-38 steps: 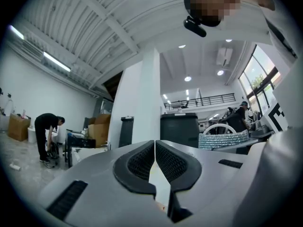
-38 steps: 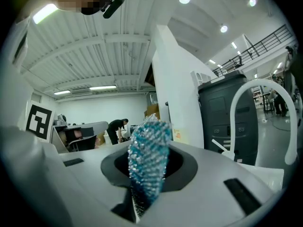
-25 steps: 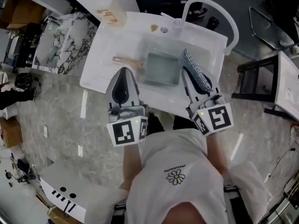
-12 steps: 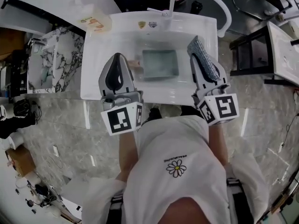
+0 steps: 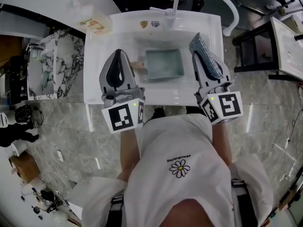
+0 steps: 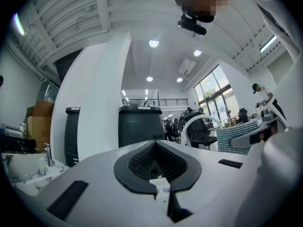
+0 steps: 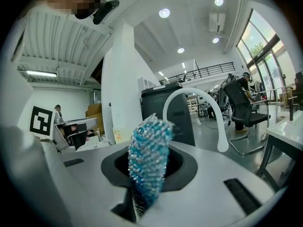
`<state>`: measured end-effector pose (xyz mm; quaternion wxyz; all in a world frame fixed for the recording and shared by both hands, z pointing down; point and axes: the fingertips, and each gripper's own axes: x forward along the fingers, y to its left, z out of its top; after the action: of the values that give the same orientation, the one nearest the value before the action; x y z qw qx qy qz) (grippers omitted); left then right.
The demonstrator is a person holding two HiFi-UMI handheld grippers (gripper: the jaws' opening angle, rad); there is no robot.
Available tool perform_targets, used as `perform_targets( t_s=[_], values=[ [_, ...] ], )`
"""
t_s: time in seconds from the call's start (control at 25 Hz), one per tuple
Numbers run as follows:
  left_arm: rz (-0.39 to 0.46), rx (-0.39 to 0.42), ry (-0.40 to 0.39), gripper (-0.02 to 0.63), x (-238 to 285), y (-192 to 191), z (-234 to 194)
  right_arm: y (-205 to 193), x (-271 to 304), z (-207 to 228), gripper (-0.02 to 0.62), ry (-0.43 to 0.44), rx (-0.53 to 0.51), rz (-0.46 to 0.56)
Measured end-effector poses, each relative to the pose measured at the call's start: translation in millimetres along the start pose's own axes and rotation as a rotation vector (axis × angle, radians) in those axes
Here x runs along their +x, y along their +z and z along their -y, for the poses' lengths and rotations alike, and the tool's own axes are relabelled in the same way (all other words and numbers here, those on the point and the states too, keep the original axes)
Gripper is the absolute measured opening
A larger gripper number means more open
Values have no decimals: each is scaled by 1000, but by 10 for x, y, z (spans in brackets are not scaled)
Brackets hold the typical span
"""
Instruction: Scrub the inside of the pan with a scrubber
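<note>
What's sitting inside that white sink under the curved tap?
A square grey-green metal pan lies in the white sink, its wooden handle pointing left. The shut left gripper covers part of that handle, and the pan hides the basin floor beneath it.

Grey marble-veined floor point(image 5: 57, 126) spreads underfoot; up ahead a broad white column point(image 6: 94, 108) rises to a ribbed ceiling point(image 6: 71, 18) dotted with round lights point(image 6: 153, 43). Tall windows point(image 7: 265, 41) pour daylight in at the right, a black office chair point(image 7: 244, 103) sits near them, a dark cabinet point(image 6: 139, 126) stands beside the column, a railing point(image 6: 142, 101) running above it
</note>
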<state>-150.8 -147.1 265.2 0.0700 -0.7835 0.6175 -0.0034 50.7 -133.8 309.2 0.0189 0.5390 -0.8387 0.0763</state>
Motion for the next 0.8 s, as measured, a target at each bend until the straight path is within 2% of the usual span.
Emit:
perform_targets(
  t_s=[0.08,0.16,0.2,0.28,0.36,0.44,0.52,0.6,0.68,0.8],
  values=[
    [-5,8,-15,17,58,4,-29,-16,42,-2,57,2,6,-9],
    [-27,41,-62,22,145,-19,-29,-45,82,-7,57,7,9,-22],
    [-52,61,-103,40,203,-55,-16,-63,101,-10,57,12,9,-29],
    [-121,108,-204,120,330,-162,21,-102,132,-15,57,23,9,-46],
    [-180,214,-315,132,444,-291,59,-148,155,-18,57,35,11,-65],
    [-249,379,-436,138,522,-493,105,-202,183,-27,57,46,15,-86],
    [-343,548,-559,193,545,-793,160,-252,212,-42,57,56,13,-104],
    [-444,679,-697,221,506,-1155,232,-294,228,-58,57,65,6,-120],
    [-557,743,-840,245,408,-1547,286,-333,231,-72,57,72,2,-133],
    [-753,764,-1006,245,213,-2096,281,-411,219,-78,57,74,2,-153]
  ],
)
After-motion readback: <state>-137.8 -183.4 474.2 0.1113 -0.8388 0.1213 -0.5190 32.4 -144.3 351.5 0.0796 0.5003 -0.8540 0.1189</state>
